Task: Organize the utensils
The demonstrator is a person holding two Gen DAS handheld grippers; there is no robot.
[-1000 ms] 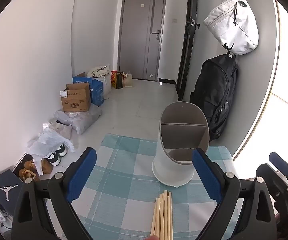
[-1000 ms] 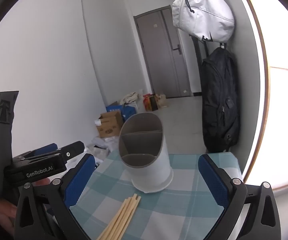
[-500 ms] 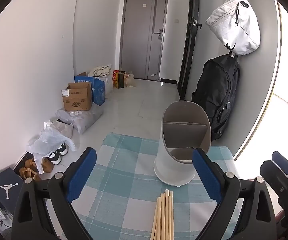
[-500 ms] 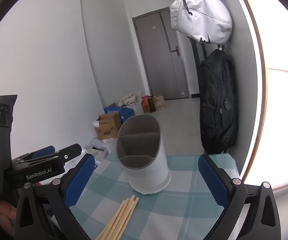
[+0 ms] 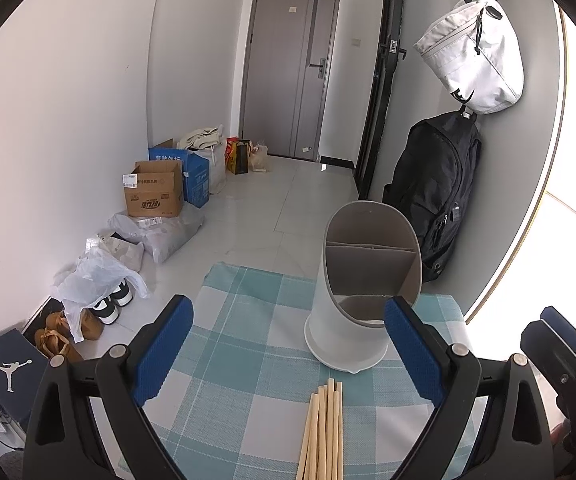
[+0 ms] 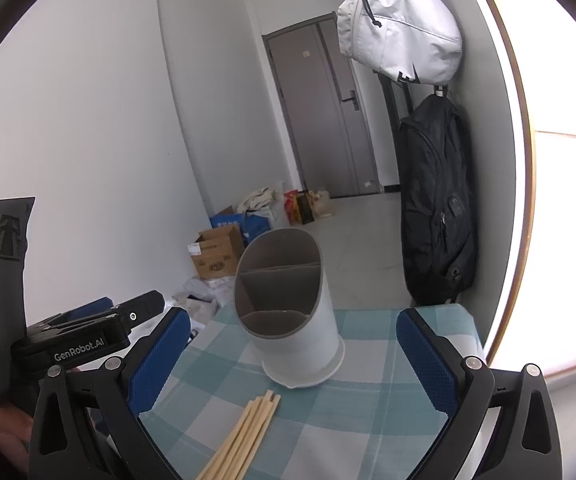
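Note:
A bundle of several pale wooden chopsticks [image 5: 324, 428] [image 6: 243, 436] lies on the teal checked tablecloth [image 5: 247, 360] [image 6: 368, 420], tips pointing at a white utensil holder [image 5: 362, 300] [image 6: 292, 320] with grey divided compartments that look empty. My left gripper [image 5: 288, 356] hovers open above the chopsticks' far ends, nothing between its blue pads. My right gripper [image 6: 292, 364] is open too, framing the holder and the chopstick tips. The left tool's body [image 6: 67, 340] shows at the left of the right wrist view.
The table ends just beyond the holder. A black backpack [image 5: 436, 200] and a white bag [image 5: 476, 56] hang on the right wall. Cardboard boxes [image 5: 153, 194], plastic bags and shoes [image 5: 109, 304] line the floor along the left wall. A grey door [image 5: 288, 72] stands at the hallway's end.
Both cameras have shifted slightly; the holder and chopsticks sit a little lower and nearer in the views. Both grippers stay open and empty.

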